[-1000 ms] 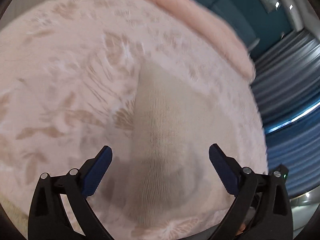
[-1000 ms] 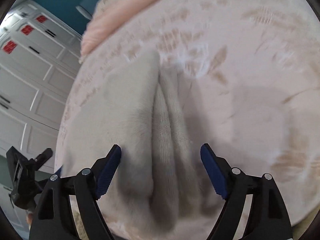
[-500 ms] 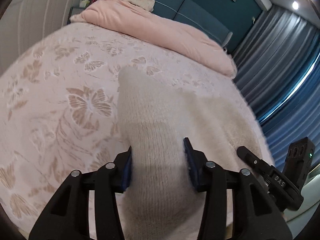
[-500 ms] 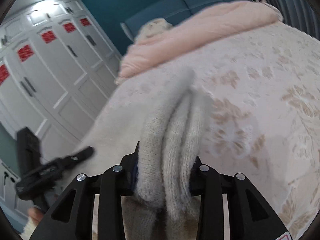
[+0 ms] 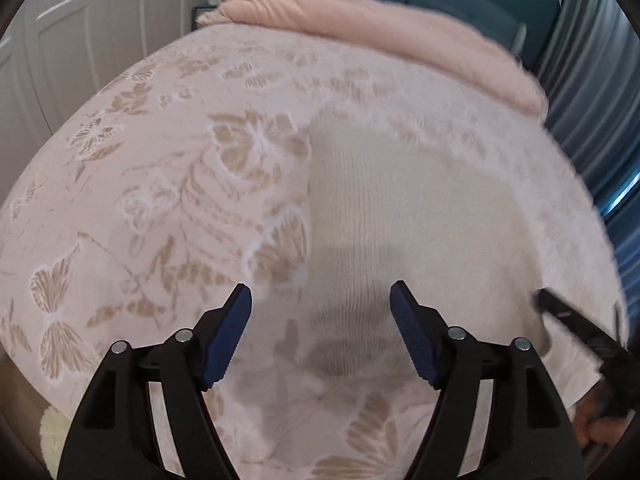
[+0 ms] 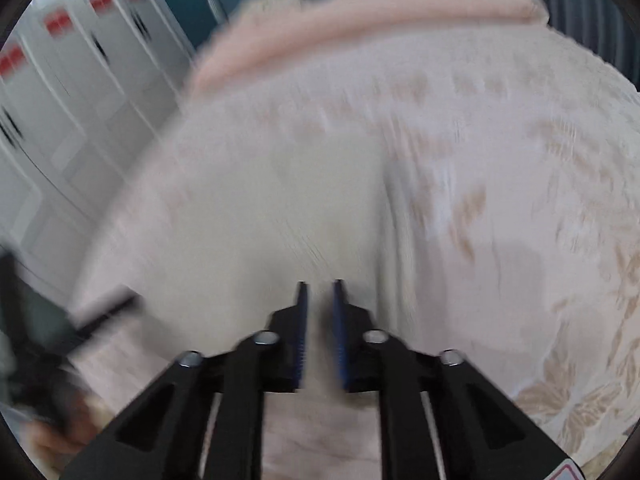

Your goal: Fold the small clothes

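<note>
1. A cream knitted garment [image 5: 384, 216], likely a small sweater, lies flat on the bed's butterfly-patterned bedspread [image 5: 160, 184]. A pink blanket [image 5: 400, 36] is bunched at the far end of the bed.
2. Its left edge in the left wrist view is a straight, rounded fold, so at least one fold already looks made.
3. The left tongs [image 5: 320, 336] hover above the garment's near edge, and their jaws are opening. Nothing is between the blue pads [image 5: 228, 340], which are clear of the knit.
4. The right tongs [image 6: 320, 336] are closed to a narrow slit with no cloth in it. They hang over the garment's near part [image 6: 260, 216]. That view is badly blurred, so the exact spot is unclear.
5. Handling, as a judgement: the knit looks soft, thick and light. It should drape and stretch rather than hold its shape, and the layers may slide apart if only one is pinched.
6. The best hold would be the two near corners, one per tongs, biting through all layers at the ribbed edge, then carrying them evenly toward the far side.
</note>
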